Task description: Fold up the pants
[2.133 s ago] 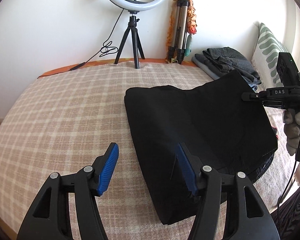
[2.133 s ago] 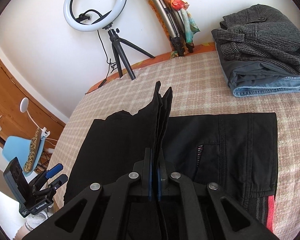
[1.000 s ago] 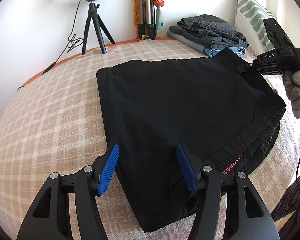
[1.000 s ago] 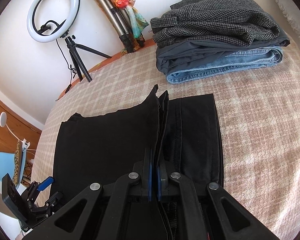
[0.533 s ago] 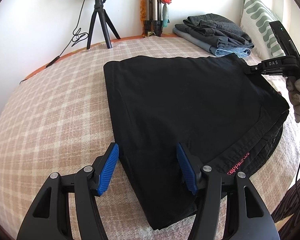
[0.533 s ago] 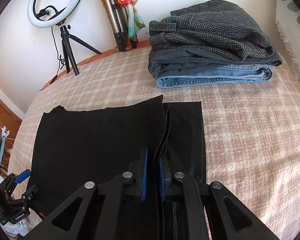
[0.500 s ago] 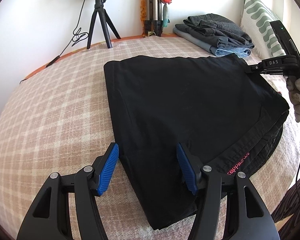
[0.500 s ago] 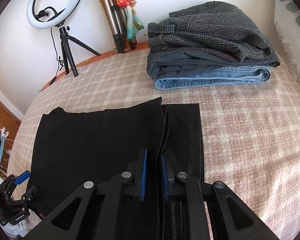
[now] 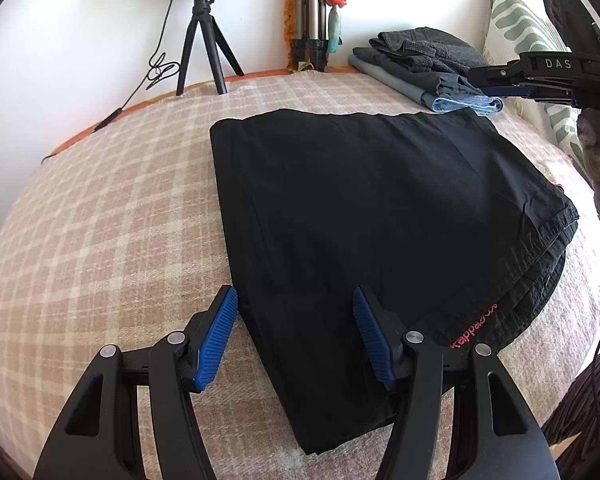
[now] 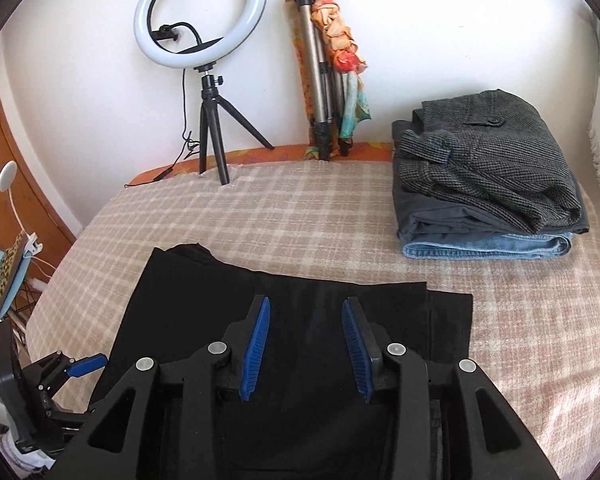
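The black pants (image 9: 380, 208) lie folded flat on the checked bed cover, with pink lettering on the waistband at the near right. They also show in the right wrist view (image 10: 300, 320). My left gripper (image 9: 294, 312) is open and empty, its blue pads straddling the near left edge of the pants. My right gripper (image 10: 305, 316) is open and empty, just above the far end of the pants. It shows in the left wrist view (image 9: 500, 80) at the far right, above the pants' corner. The left gripper shows in the right wrist view (image 10: 88, 362) at the lower left.
A stack of folded clothes (image 10: 488, 184) sits at the back right of the bed. A ring light on a tripod (image 10: 204, 40) and a folded tripod with a scarf (image 10: 324, 60) stand by the wall. A leaf-patterned pillow (image 9: 528, 32) is at the right. The checked cover (image 9: 112, 216) spreads left.
My right gripper laid the held pants end down onto the rest, then opened and let go. The left gripper stayed open near the pants' near edge.
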A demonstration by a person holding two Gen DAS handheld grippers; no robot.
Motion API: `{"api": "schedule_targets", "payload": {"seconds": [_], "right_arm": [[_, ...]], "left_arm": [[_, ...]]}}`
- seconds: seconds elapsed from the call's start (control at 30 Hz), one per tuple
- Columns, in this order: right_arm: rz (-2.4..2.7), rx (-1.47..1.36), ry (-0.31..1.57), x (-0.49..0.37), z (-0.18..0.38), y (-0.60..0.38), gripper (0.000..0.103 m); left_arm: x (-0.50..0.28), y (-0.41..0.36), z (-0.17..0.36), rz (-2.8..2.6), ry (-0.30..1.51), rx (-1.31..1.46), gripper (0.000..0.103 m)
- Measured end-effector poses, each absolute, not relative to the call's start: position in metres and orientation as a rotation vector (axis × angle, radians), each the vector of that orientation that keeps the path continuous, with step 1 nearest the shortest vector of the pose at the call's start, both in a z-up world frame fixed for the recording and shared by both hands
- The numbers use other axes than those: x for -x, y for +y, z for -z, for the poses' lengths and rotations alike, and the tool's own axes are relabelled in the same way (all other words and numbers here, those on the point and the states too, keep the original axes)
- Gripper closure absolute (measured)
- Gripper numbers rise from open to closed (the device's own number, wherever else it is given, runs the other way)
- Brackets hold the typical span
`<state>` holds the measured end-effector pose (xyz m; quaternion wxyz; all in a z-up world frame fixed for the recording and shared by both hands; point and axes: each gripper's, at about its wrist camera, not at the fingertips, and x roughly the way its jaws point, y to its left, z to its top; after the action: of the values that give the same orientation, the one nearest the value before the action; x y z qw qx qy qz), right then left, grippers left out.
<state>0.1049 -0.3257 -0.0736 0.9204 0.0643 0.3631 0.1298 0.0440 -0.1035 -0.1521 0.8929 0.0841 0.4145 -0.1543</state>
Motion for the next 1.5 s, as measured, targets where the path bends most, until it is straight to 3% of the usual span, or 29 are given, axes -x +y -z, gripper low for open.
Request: {"api": "schedule_targets", "payload": {"seconds": [0.2, 0.43, 0.93, 1.37, 1.47, 1.5], "right_arm": [[-0.396, -0.086, 0.734, -0.114, 0.065, -0.271, 0.064], [-0.533, -0.069, 0.784, -0.131, 0.077, -0.218, 0.075], [-0.610, 0.020, 0.914, -0.172, 0.118, -0.135, 0.086], [-0.545, 0.002, 0.972, -0.209, 0.141, -0.104, 0.089], [-0.552, -0.041, 0.976, -0.211, 0.139, -0.106, 0.085], [-0.563, -0.072, 0.980, -0.210, 0.137, -0.108, 0.079]], "left_arm": [[-0.040, -0.096, 0.152, 0.328, 0.879, -0.137, 0.043], [-0.030, -0.086, 0.152, 0.333, 0.892, -0.108, 0.043], [-0.023, -0.070, 0.151, 0.361, 0.925, -0.008, 0.043], [-0.004, -0.061, 0.150, 0.380, 0.929, 0.035, 0.043], [0.005, -0.056, 0.149, 0.393, 0.934, 0.077, 0.043], [0.006, -0.054, 0.149, 0.400, 0.939, 0.100, 0.043]]}}
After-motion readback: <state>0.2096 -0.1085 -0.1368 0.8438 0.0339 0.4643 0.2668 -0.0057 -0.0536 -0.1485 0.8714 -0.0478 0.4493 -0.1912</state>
